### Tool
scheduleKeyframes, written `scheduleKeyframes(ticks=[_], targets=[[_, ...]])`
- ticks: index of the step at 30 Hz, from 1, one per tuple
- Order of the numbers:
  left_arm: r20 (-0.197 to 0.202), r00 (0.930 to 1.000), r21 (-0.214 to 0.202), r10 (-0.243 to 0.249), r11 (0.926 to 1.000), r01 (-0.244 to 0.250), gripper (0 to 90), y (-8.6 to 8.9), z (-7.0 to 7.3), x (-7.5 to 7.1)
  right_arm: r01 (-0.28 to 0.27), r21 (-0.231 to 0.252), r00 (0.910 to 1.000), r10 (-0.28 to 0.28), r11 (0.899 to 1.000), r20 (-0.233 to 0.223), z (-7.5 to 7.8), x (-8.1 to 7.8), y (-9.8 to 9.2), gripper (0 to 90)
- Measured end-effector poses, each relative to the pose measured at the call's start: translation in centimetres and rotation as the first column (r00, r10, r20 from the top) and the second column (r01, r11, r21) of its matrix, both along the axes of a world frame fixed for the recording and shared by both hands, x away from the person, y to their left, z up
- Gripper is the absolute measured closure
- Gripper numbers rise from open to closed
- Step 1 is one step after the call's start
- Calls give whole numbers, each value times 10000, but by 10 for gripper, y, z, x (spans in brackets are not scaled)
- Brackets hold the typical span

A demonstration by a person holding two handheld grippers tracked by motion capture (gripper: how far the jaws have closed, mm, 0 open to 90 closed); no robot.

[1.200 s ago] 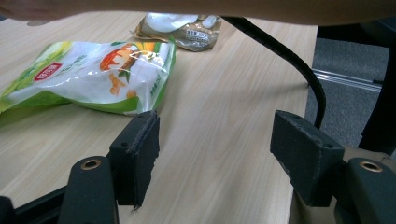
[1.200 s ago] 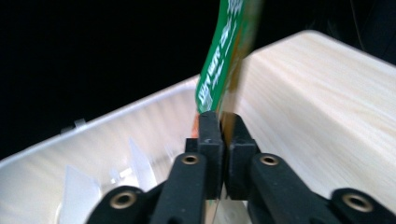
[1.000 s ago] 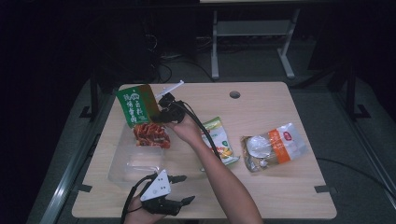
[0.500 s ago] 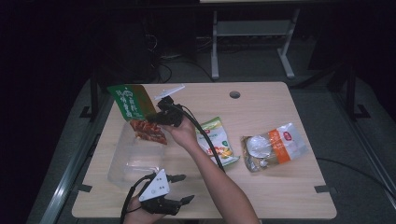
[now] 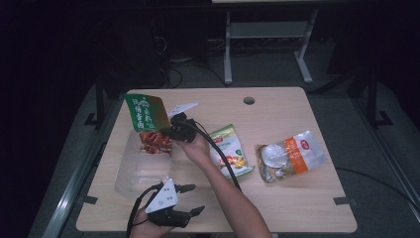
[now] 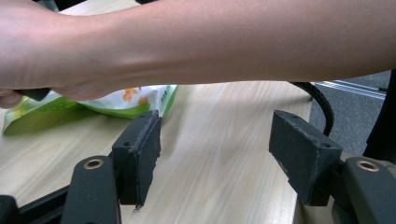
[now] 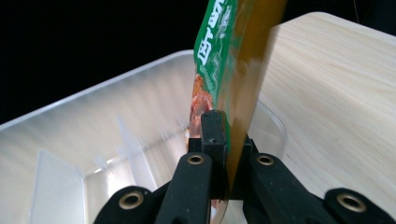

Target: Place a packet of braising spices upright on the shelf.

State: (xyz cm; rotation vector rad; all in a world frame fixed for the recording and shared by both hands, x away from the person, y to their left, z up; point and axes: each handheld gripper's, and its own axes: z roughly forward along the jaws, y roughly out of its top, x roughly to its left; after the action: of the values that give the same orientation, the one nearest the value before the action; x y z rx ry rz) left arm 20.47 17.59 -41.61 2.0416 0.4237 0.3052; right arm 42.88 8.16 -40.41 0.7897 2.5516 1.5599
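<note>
Spanning most of the high view, the table (image 5: 297, 208) is pale wood with a round hole near its far edge. On its left half sits a clear bin (image 5: 130, 179), open at the top, with thin dividers visible inside it in the right gripper view (image 7: 93, 140).

Right of the bin the person's right forearm (image 5: 233, 198) reaches across the table toward the bin's far end. It also crosses the top of the left gripper view (image 6: 210, 42).

A white and orange bag (image 5: 289, 155) lies flat on the right half of the table, well apart from the bin. A green and white pouch (image 5: 233, 148) lies between that bag and the bin, partly under the forearm.

The green packet (image 5: 145, 113), with red food showing at its lower part, stands tilted over the bin's far end; whether it touches the bin is unclear. The right gripper (image 7: 227, 154) pinches its lower edge, jaws pressed tight on the film.

The left gripper (image 5: 190, 198) rests at the table's near edge, just in front of the bin, jaws spread with nothing between them; bare wood shows in the gap.
</note>
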Motion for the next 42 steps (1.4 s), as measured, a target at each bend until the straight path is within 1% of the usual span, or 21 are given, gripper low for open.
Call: scheduleKeyframes(ticks=[2,4,5,6,8,9,10,13,14,16,17,18,21,26,28,31,33,35,36,40,42], targets=[[10,10000,18,53,10000,-54,337,0,-1,0,15,140,9998,-13,9999,-180,-1,1,-2,894],[0,10000,33,63,10000,-63,337,0,-1,0,-12,80,9999,13,10000,-169,-1,2,-3,891],[-4,10000,35,70,10000,-70,336,0,-1,0,-22,19,9998,23,10000,-181,0,2,-3,871],[-1,10000,48,87,10000,-87,334,0,0,0,27,-13,9997,-27,10000,-235,1,2,-4,832],[-22,9999,60,110,9999,-110,329,0,0,0,164,-9,9999,-164,9999,-50,6,0,-7,731],[-45,9999,48,128,9999,-128,329,0,0,0,260,79,9997,-260,9996,-28,10,0,-11,695],[-76,9999,44,134,9999,-134,329,0,-1,1,231,171,9997,-230,9996,-77,13,0,-14,686],[-144,9998,82,127,9999,-125,322,-1,-1,2,141,77,9998,-140,9999,-110,20,-1,-24,583],[-160,9998,84,130,9999,-128,318,-1,-1,2,67,37,9997,-66,10000,-241,22,-1,-29,558],[-169,9998,104,134,9999,-132,314,-1,-1,2,71,-7,9998,-71,10000,-208,25,-3,-35,520],[-181,9997,112,143,9998,-141,312,-1,-1,2,59,50,9996,-57,10000,-285,27,-5,-39,495],[-181,9998,105,131,9999,-130,311,-1,-1,3,28,31,9994,-27,10000,-353,28,-6,-42,492],[-183,9998,148,104,9998,-101,307,-1,-2,3,1,-49,9996,-2,10000,-271,31,-11,-54,467],[-226,9997,176,113,9998,-109,299,-2,-2,3,129,-4,9993,-129,9999,-338,36,-19,-79,440],[-264,9996,171,119,9998,-114,299,-2,-3,3,188,-23,9993,-188,9998,-332,37,-23,-87,434],[-312,9995,191,89,9998,-83,298,-4,-3,3,286,-232,9991,-293,9993,-295,36,-29,-102,425],[-371,9993,178,104,9998,-98,296,-5,-4,2,375,-223,9986,-383,9990,-358,34,-33,-112,424],[-335,9994,194,73,9998,-66,292,-5,-4,2,406,-230,9983,-415,9989,-403,34,-34,-115,419],[-319,9995,237,59,9997,-52,292,-5,-4,2,491,-399,9981,-506,9980,-363,32,-38,-125,415],[-321,9995,262,28,9997,-19,291,-6,-5,2,856,-390,9949,-875,9956,-504,31,-45,-147,403],[-374,9993,261,29,9997,-19,291,-6,-5,2,981,-423,9938,-1001,9943,-478,31,-48,-156,406]])
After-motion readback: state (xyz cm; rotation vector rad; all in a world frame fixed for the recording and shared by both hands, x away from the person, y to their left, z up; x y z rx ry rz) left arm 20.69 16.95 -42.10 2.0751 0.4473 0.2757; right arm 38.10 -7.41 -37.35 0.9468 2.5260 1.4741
